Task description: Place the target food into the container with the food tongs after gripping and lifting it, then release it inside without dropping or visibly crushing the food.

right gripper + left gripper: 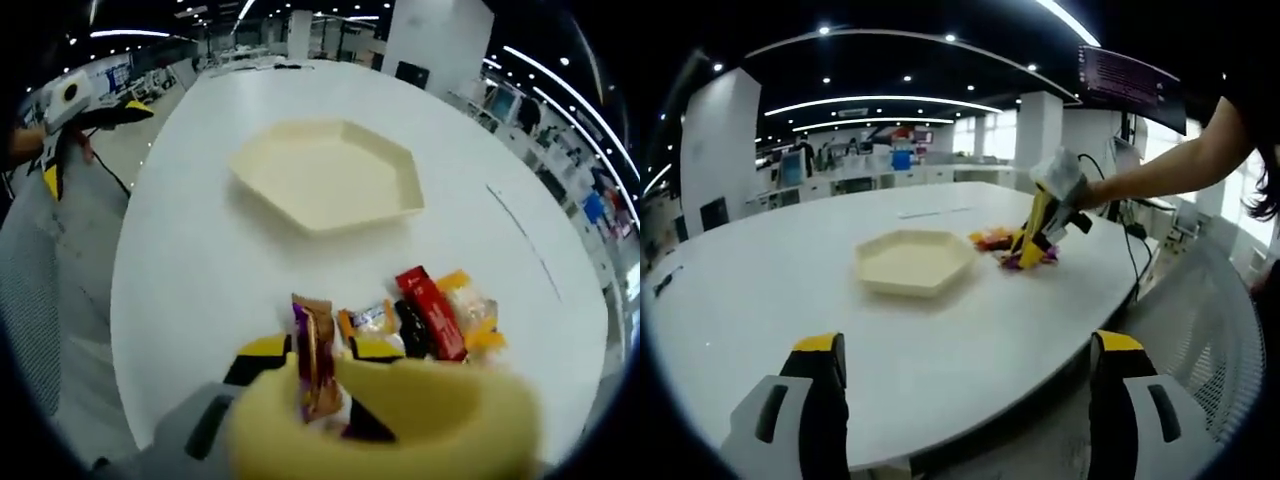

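A cream hexagonal tray lies on the white table. Right of it is a small pile of wrapped snacks. My right gripper, carried by a person's arm, is shut on yellow food tongs whose tips reach down into the pile. A brown and purple packet stands on end between the tongs' arms; I cannot tell whether it is off the table. My left gripper is open and holds nothing, near the table's edge.
A grey mesh chair stands beside the table at the edge nearest my left gripper. A dark screen hangs above the person's arm. Bare tabletop surrounds the tray on every side but the pile's.
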Tool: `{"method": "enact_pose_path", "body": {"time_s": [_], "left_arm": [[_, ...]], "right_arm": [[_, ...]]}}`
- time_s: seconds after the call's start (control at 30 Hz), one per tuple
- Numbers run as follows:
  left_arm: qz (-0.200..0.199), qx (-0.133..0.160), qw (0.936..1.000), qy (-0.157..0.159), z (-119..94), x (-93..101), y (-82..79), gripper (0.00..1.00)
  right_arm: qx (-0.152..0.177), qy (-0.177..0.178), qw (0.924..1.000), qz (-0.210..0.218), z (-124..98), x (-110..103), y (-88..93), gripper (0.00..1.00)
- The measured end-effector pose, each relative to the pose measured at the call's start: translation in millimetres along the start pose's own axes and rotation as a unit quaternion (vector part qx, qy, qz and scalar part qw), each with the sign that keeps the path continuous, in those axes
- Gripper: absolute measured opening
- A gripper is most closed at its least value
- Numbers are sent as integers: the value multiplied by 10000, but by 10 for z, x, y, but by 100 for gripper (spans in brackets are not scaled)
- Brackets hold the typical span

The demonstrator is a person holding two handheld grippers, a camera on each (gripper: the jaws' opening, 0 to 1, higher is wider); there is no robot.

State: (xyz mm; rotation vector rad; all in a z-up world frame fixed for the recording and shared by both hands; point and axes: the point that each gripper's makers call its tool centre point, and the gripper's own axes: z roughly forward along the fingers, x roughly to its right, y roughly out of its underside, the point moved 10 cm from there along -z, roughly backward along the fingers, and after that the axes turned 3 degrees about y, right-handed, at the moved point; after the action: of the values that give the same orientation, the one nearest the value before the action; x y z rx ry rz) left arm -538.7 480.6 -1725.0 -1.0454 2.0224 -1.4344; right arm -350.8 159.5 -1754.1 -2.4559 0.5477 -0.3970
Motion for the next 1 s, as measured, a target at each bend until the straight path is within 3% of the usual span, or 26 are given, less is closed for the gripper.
{"method": "enact_pose_path", "body": {"time_s": [0.43, 0.5, 1.0], "left_arm": [[60, -120, 9998, 161, -7, 30, 22, 93], [52, -4, 9999, 163, -18, 30, 9, 94], [103, 90, 9996, 237, -26, 27, 8, 99]], "right_arm": [[130, 264, 9992, 263, -288, -36, -91, 21], [177, 322, 9989, 306, -348, -36, -146, 21], [389, 685, 9964, 316, -681, 59, -652, 22]]}}
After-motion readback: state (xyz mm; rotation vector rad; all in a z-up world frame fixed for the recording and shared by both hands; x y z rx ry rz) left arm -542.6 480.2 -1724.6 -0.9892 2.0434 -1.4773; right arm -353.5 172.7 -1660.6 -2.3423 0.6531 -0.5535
